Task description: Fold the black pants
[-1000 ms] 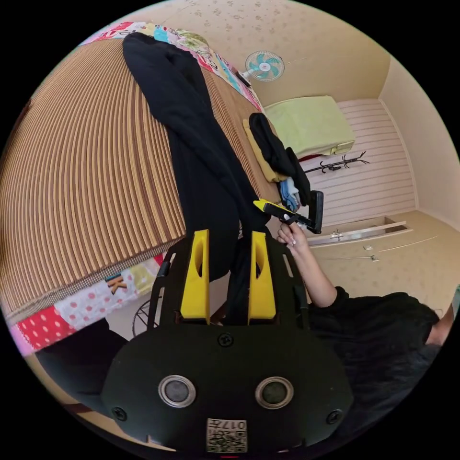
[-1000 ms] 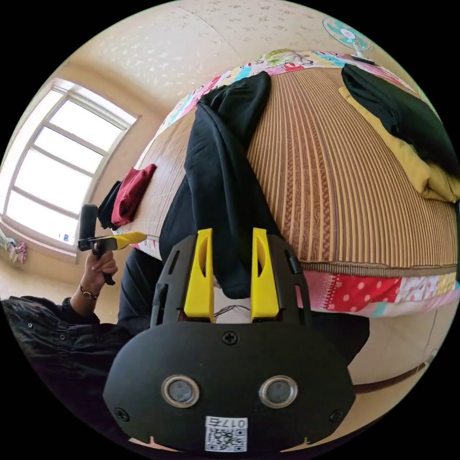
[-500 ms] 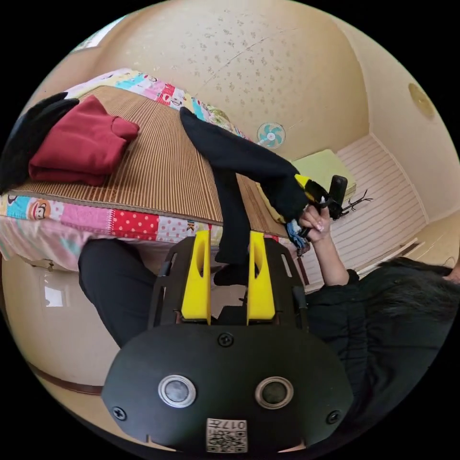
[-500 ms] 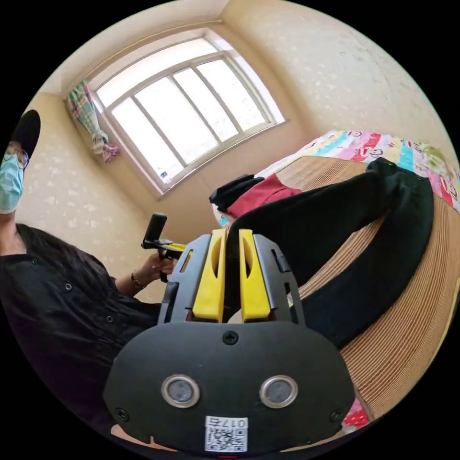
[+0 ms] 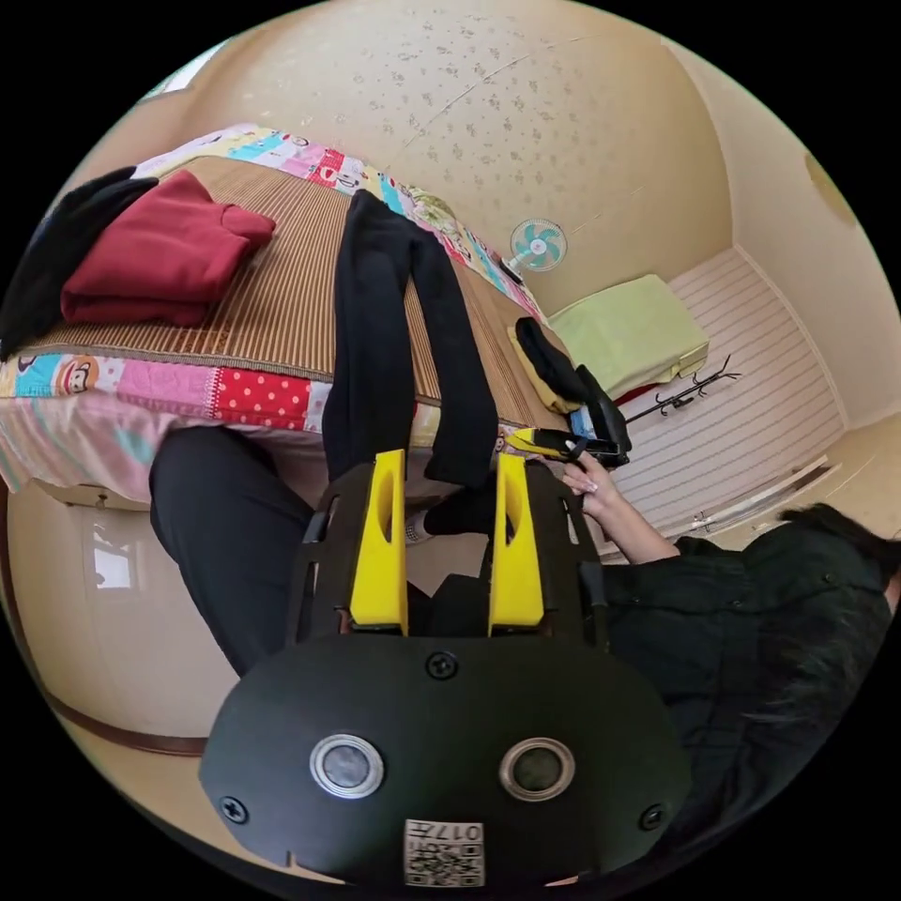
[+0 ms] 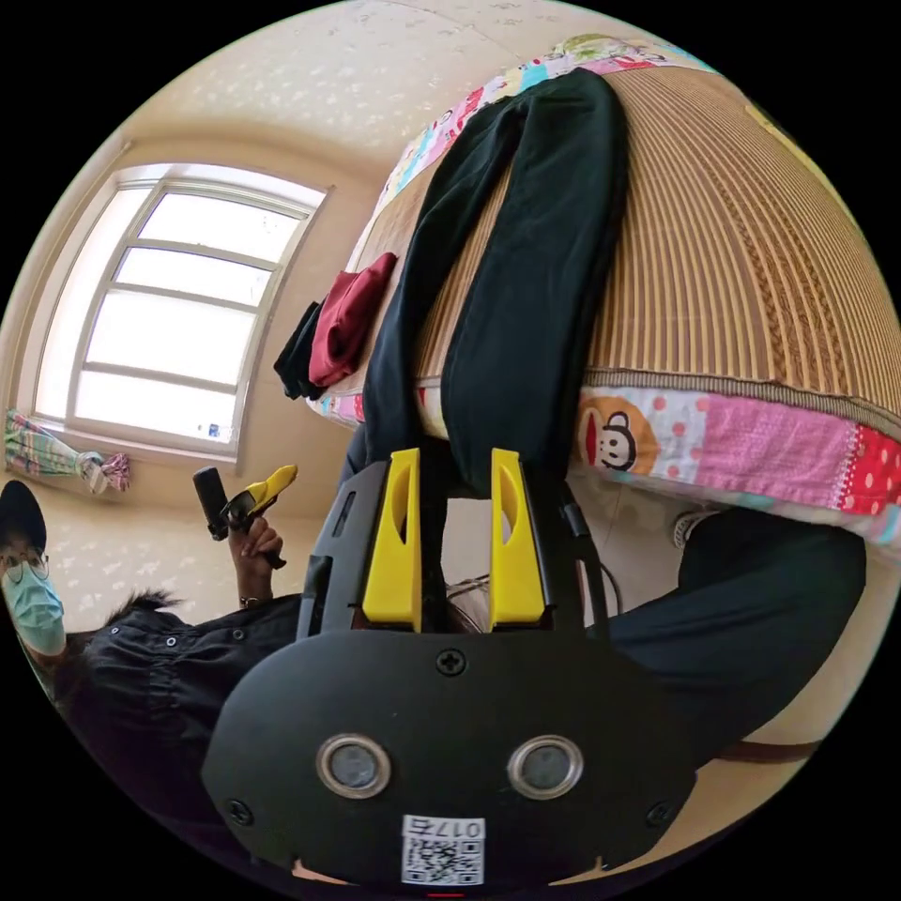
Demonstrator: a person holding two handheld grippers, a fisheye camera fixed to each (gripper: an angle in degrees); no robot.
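The black pants lie lengthwise on the bed, both legs spilling over its near edge toward six o'clock. The left hand-held gripper and the right hand-held gripper both stand open, holding nothing, each with a hanging cuff just ahead of its jaws. The risk, as I judge it: that overhanging weight could drag the pants off the slick striped mat before either gripper closes on a cuff.
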